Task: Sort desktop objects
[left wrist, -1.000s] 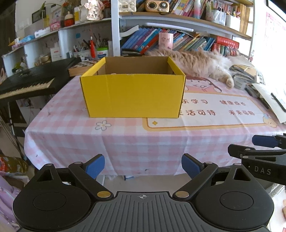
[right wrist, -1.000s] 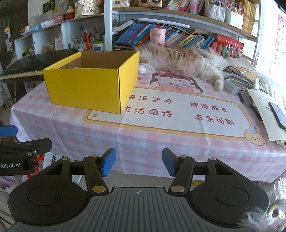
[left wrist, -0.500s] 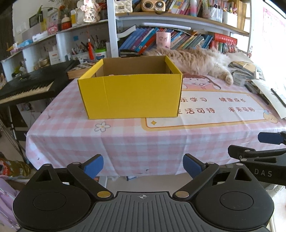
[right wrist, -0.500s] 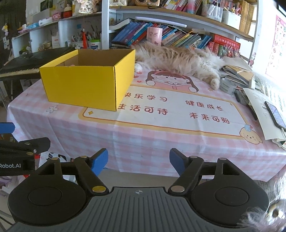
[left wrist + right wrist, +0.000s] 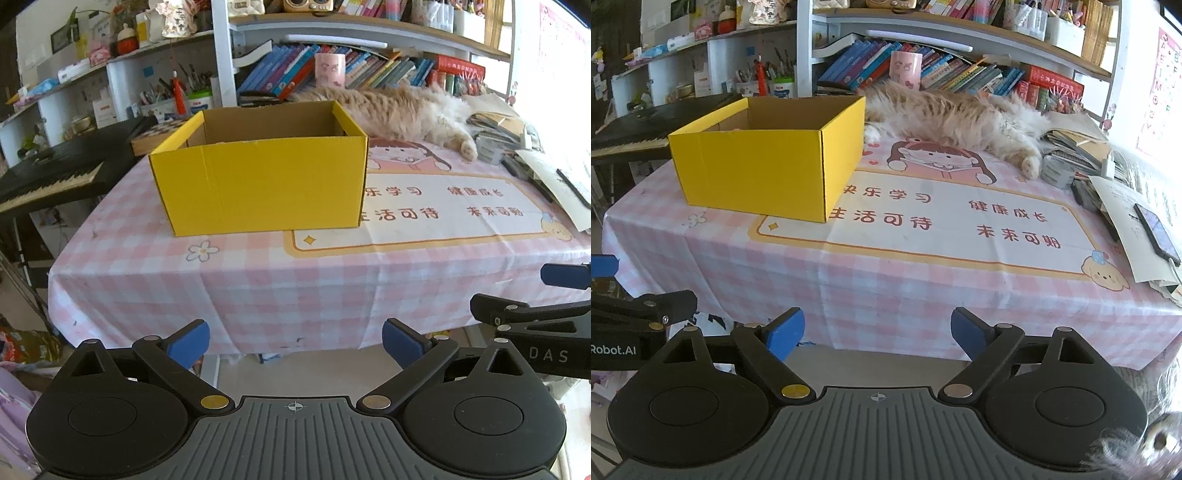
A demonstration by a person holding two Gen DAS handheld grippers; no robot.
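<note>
Both tongs wide, empty: left gripper (image 5: 295, 341) and right gripper (image 5: 877, 332), bottom ctr, short of table edge. Yellow box (image 5: 768, 162) upper left; clutter incl. phone (image 5: 1156, 232) far right. Approach w/ jaws wide, avoid cat (image 5: 960, 114).

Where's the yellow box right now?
The yellow box sits open on the pink checked tablecloth, centre-left in the left wrist view, its right corner overlapping the printed mat, with the cat lying behind it.
</note>
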